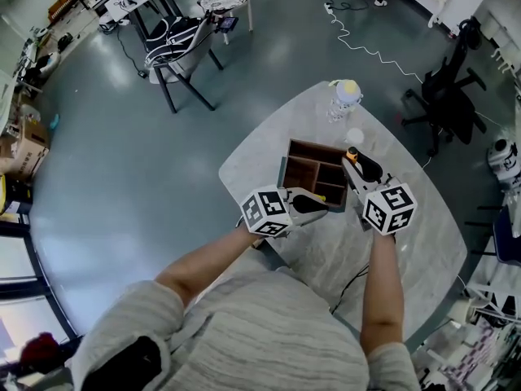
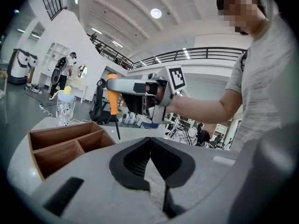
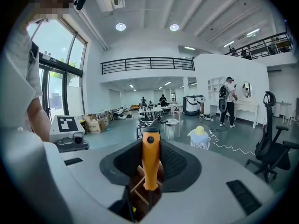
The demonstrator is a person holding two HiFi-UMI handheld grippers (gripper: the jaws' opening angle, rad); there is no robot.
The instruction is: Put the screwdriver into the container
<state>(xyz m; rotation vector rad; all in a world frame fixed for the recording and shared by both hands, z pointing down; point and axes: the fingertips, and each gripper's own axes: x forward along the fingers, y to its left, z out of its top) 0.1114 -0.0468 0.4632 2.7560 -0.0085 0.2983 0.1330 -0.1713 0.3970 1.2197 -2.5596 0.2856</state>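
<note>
Head cam: scene is viewed from above, steeply down, table (image 1: 415, 251) at mid-range. Left gripper (image 1: 320, 204) cam: held low, close over tabletop, aimed across container (image 2: 65, 146) toward right gripper (image 2: 112, 85). Right gripper cam: aimed outward over container into the room. Container & bottle (image 1: 345, 98) are shared by all three views.

Grey heathered short-sleeved shirt (image 1: 269, 332)

- The right gripper (image 3: 150, 171) clamps the orange screwdriver (image 3: 150, 160) upright, its shaft pointing down.
- Directly under the screwdriver is the wooden container (image 3: 136, 187).
- Left of the screwdriver is the left gripper (image 3: 69, 133); to its right, farther off, a yellow-capped bottle (image 3: 199, 139).
</note>
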